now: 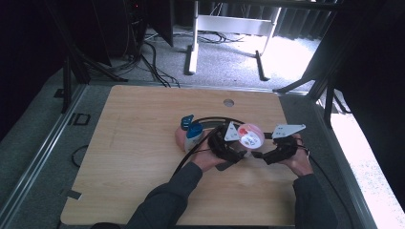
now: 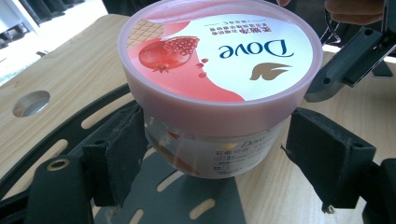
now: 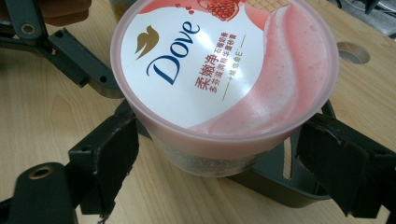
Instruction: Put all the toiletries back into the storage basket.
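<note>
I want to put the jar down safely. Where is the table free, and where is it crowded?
Free: the left part of the table and the far strip by the round hole. Crowded: the middle, where the blue-capped bottle, both grippers and the Dove jar cluster.

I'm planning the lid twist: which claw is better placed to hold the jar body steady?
Left, probably: the left claw brackets the clear body of the pink-lidded Dove jar, one pad touching. The right claw is wider apart.

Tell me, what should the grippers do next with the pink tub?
Probably close the left gripper on the tub first. Its fingers sit on both sides of the clear body, under the pink lid, and one side shows a gap.
</note>
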A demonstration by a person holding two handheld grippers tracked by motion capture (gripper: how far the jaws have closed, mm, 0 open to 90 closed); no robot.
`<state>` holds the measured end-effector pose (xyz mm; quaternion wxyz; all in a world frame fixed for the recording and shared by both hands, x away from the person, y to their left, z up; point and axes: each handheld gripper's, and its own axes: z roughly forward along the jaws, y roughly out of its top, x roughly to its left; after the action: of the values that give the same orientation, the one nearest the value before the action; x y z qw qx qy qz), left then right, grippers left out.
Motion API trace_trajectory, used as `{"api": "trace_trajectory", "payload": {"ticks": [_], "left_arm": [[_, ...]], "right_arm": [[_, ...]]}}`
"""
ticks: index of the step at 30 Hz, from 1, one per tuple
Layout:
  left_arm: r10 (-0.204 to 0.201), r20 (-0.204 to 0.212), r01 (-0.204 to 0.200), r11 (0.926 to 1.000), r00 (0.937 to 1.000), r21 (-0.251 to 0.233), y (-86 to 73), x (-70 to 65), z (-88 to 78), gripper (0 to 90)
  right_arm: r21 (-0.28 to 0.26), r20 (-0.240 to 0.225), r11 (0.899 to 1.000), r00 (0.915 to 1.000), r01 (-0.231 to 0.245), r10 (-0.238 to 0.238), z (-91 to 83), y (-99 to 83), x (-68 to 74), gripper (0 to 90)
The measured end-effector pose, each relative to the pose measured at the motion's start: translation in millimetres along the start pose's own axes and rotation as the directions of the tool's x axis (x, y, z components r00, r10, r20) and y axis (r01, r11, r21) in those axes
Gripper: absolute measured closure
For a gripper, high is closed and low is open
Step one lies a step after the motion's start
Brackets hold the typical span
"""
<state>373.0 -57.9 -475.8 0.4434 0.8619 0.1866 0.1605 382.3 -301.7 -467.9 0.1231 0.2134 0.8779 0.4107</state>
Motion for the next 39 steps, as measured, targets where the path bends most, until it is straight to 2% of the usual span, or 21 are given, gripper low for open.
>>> {"api": "trace_trajectory", "payload": {"ticks": [7,17,18,23,26,32,39], "left_arm": [[0.006,-0.010,-0.006,0.9999,0.9999,0.014,2.1,3.2,3.9,20.5],[-0.015,-0.034,0.016,0.9999,0.9993,0.005,2.7,6.8,10.3,20.5],[-0.028,-0.035,0.028,0.9996,0.9990,-0.002,2.8,7.0,11.6,20.5],[-0.045,-0.039,0.045,0.9990,0.9982,-0.001,2.6,10.2,15.5,20.5],[-0.055,-0.046,0.055,0.9985,0.9974,0.000,2.2,11.6,18.0,20.5],[-0.045,-0.064,0.047,0.9987,0.9969,0.022,3.4,14.2,24.2,20.6],[-0.056,-0.064,0.058,0.9978,0.9964,0.032,3.9,16.6,33.7,20.9]], "right_arm": [[0.022,-0.001,1.000,1.0000,0.003,-0.003,3.3,2.4,-6.6,12.9],[0.044,0.002,0.999,1.0000,0.009,-0.009,6.3,6.8,-15.3,13.0],[0.047,0.003,0.999,0.9999,0.010,-0.010,6.6,7.2,-16.2,12.9],[0.064,0.003,0.998,1.0000,0.008,-0.008,8.8,9.7,-21.4,12.9],[0.069,0.001,0.998,1.0000,0.002,-0.002,11.0,10.1,-24.7,12.9],[0.078,0.000,0.997,0.9999,-0.016,0.016,16.7,8.3,-30.9,12.9],[0.088,0.001,0.996,0.9995,-0.032,0.032,19.4,4.2,-37.9,13.4]]}}
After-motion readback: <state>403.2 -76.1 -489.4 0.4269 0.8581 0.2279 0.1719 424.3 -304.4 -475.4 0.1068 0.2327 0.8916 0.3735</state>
